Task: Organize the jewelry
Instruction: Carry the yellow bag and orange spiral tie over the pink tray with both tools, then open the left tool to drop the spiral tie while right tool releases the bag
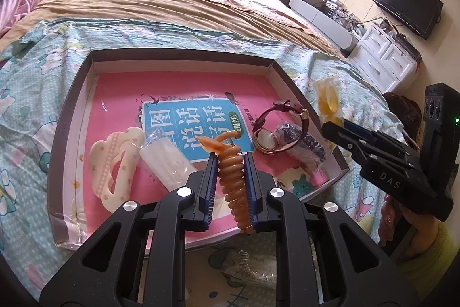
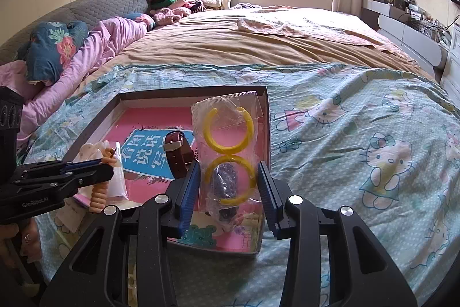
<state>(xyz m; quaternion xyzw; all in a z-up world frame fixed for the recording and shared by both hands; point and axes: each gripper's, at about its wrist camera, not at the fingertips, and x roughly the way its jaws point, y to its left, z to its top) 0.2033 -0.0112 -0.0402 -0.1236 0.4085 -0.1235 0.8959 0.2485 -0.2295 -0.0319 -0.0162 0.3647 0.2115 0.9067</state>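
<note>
- Here, the left gripper (image 1: 230, 171) is clamped on an orange coiled hair tie (image 1: 233, 180), whose long axis runs along the fingers, its looped end poking out past the tips and its tail hanging behind the pads
- That coil hangs over the near part of the shallow box (image 1: 178, 55), above the pink book cover that lines it, between a clear packet (image 1: 166, 160) and the watch (image 1: 276, 131)
- The right gripper (image 2: 228, 189) has its jaws partly apart, and a clear bag with two yellow bangles (image 2: 230, 151) sits between them; whether the pads actually press on the plastic I cannot tell
- The bag's long axis points away from the fingers, over the box's right edge, with a dark beaded piece (image 2: 225, 183) showing beneath it
- A cream cloud-shaped clip (image 1: 112, 166) lies at the box's left side, well apart from both loads
- My judgement: each hand is already above the box, so lowering and releasing turns on free floor; the left has the nearer open patch
</note>
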